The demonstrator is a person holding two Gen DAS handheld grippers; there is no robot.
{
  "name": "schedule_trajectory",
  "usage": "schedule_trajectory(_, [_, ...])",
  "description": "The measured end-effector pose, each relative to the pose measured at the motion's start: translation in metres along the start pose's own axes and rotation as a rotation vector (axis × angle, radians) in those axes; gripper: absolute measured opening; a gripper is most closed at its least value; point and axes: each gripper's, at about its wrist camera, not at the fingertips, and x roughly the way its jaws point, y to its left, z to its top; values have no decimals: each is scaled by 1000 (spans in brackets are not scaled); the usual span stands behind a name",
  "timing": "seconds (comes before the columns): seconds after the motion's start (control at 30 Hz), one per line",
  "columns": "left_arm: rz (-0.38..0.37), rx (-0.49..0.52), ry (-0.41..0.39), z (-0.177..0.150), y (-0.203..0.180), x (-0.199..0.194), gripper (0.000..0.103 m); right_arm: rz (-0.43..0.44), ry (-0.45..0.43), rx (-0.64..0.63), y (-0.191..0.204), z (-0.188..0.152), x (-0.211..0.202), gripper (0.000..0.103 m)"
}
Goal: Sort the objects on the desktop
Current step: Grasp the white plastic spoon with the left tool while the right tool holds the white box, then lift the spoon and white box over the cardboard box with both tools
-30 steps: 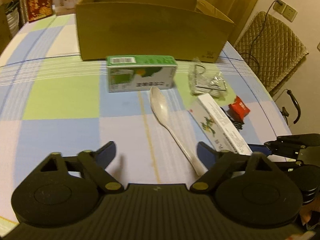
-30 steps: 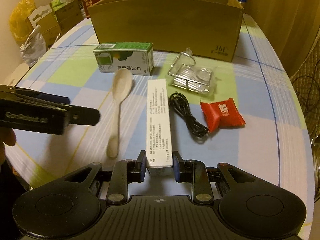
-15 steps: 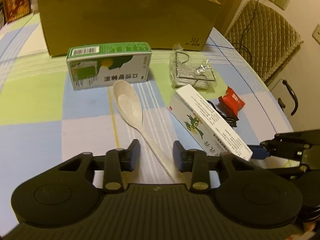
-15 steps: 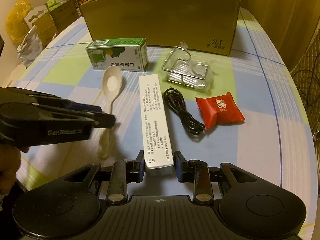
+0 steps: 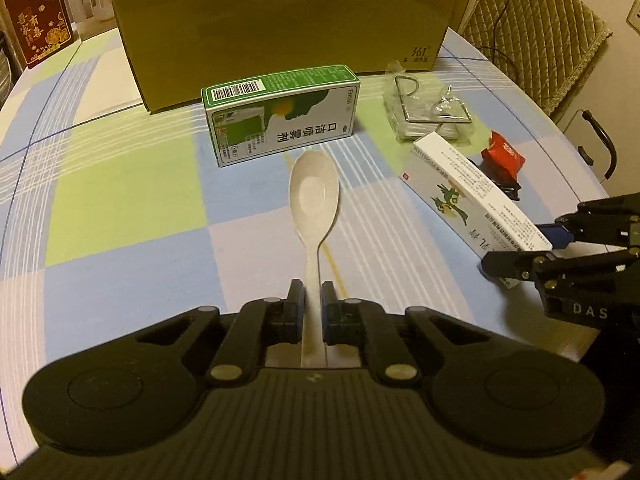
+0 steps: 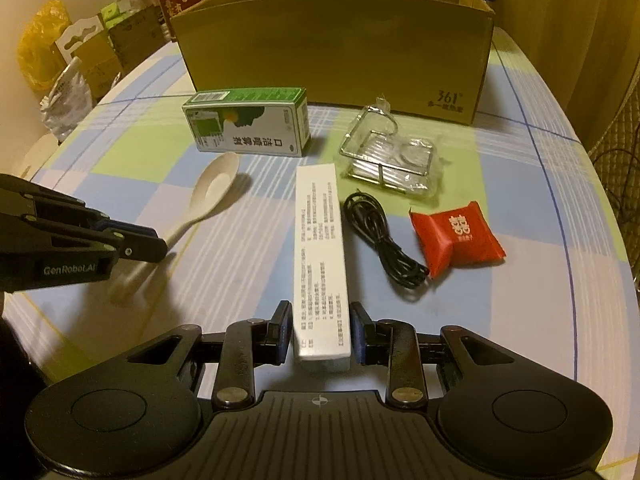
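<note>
At six o'clock in each wrist view a grasp is set: the left gripper (image 5: pixel 312 300) is pinched nearly closed on the handle of the spoon (image 5: pixel 314 196), and the right gripper (image 6: pixel 321 328) hugs the white box (image 6: pixel 320 248) at its near end. Both want lifting level, I judge, then carrying toward twelve o'clock over the wall of the cardboard box (image 6: pixel 336 48) before letting go.

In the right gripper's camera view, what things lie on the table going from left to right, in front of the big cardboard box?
Left gripper → white spoon → green spray box → long white box → black cable → red packet.
</note>
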Motion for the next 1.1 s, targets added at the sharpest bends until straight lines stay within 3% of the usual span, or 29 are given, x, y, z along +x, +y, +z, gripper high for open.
schedule_trajectory(0.13, [-1,-10,-24,1,0,2,9,-4,-3,-3,-2,6,3,28])
schedule_trajectory(0.23, [6,-21,-50,4,2,5,21,-4,-8,-8,-2,11,5,29])
schedule_trajectory(0.5, [55,-44,-128,10,2,11,29,1,-7,-21,0,20,15,30])
schedule_trajectory(1.1, [54,-17,-208,14,-3,27,30,-5,-7,-19,2,27,24,30])
